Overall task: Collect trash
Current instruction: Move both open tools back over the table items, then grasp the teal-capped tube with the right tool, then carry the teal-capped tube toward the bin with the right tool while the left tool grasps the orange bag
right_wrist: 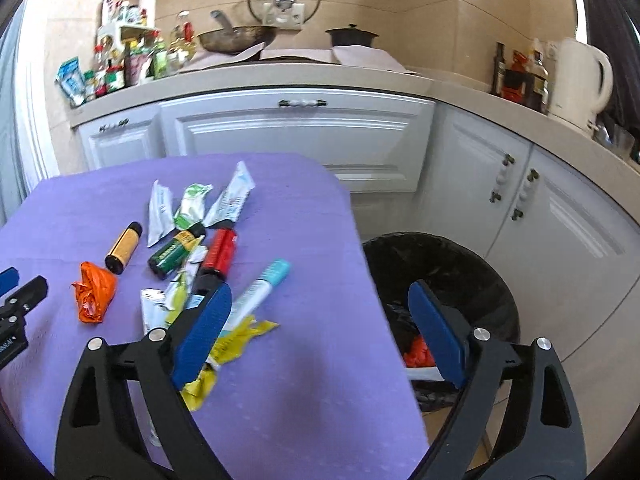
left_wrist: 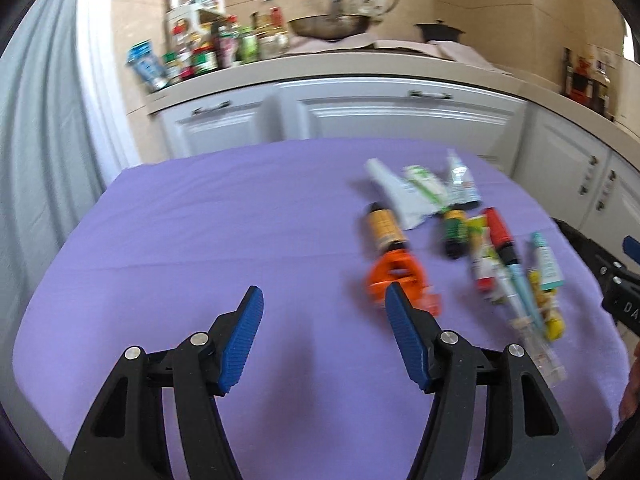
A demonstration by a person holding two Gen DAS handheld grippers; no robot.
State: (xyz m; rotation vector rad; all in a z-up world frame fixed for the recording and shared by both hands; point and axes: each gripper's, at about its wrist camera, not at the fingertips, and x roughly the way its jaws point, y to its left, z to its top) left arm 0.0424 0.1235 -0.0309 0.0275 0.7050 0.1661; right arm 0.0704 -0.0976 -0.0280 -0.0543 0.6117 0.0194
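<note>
A purple cloth (right_wrist: 280,380) covers the table in a kitchen with white cabinets (right_wrist: 296,136). Trash (right_wrist: 188,256), tubes and wrappers, lies scattered on it; a black-lined bin (right_wrist: 460,264) stands beside. The left gripper (left_wrist: 324,300) and right gripper (right_wrist: 320,300) both gape empty.

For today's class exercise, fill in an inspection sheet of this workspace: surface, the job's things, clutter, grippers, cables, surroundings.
Surface: purple tablecloth, smooth, bare toward the left.
Job's things: orange crumpled wrapper, yellow wrapper, tubes, small bottles and sachets in a loose pile; black-lined bin beside the table edge, something red already inside.
Clutter: nothing seen apart from the trash.
Grippers: left hand-held gripper open, nothing between its pads; right hand-held gripper open, empty, spanning the table edge and bin.
Cables: nothing seen.
Surroundings: white cabinets, counter with bottles, wok, dark pot, kettle.
</note>
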